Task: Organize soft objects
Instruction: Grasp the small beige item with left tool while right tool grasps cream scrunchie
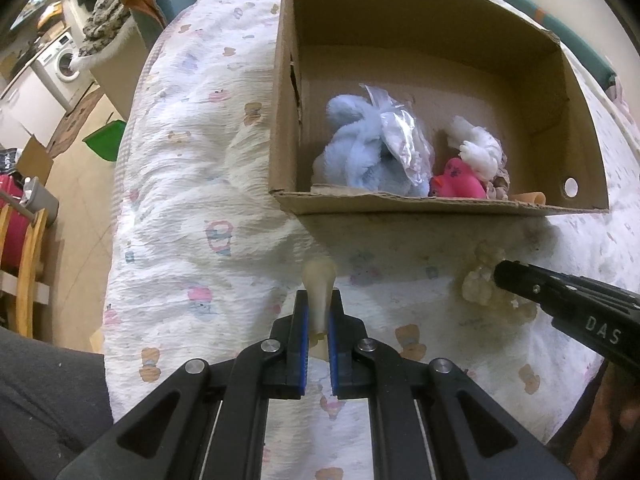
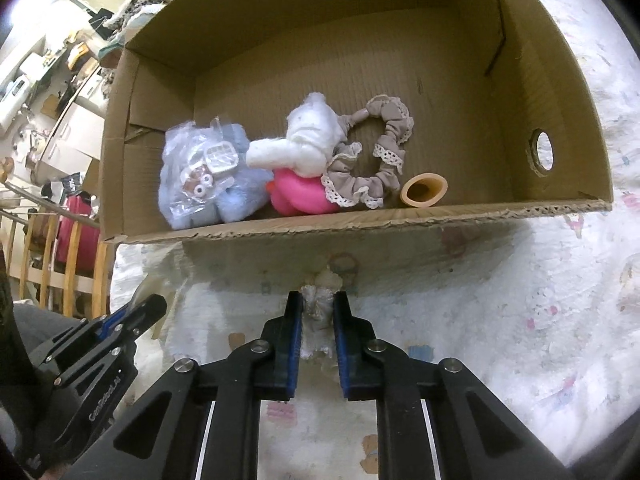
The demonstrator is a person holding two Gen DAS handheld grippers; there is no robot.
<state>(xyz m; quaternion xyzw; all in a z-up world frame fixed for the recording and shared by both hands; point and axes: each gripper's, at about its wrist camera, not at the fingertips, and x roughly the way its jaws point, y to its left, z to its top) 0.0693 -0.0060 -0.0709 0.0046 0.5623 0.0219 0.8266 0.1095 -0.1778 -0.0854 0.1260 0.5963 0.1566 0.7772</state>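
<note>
Bed cover (image 1: 192, 184): white printed quilt, fills the frame's lower half.

Cardboard box (image 2: 360, 222): open, upper centre. Holds 5 items along its near wall: blue plush (image 2: 236, 196) under a clear bag, white plush (image 2: 308, 144), pink toy (image 2: 296, 196), lace scrunchie (image 2: 372, 168), orange cup-shaped piece (image 2: 424, 192).

Left gripper (image 1: 319, 312): lower centre, clamped on a beige soft piece (image 1: 319, 280).

Right gripper (image 2: 318, 312): lower centre, clamped on a cream frilly item (image 2: 320, 304).

Judgement: 5 boxed, 2 gripped items left to deposit.

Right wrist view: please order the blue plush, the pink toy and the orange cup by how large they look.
1. Blue plush, partly covered by a plastic bag.
2. Pink toy, partly hidden.
3. Orange cup.
</note>
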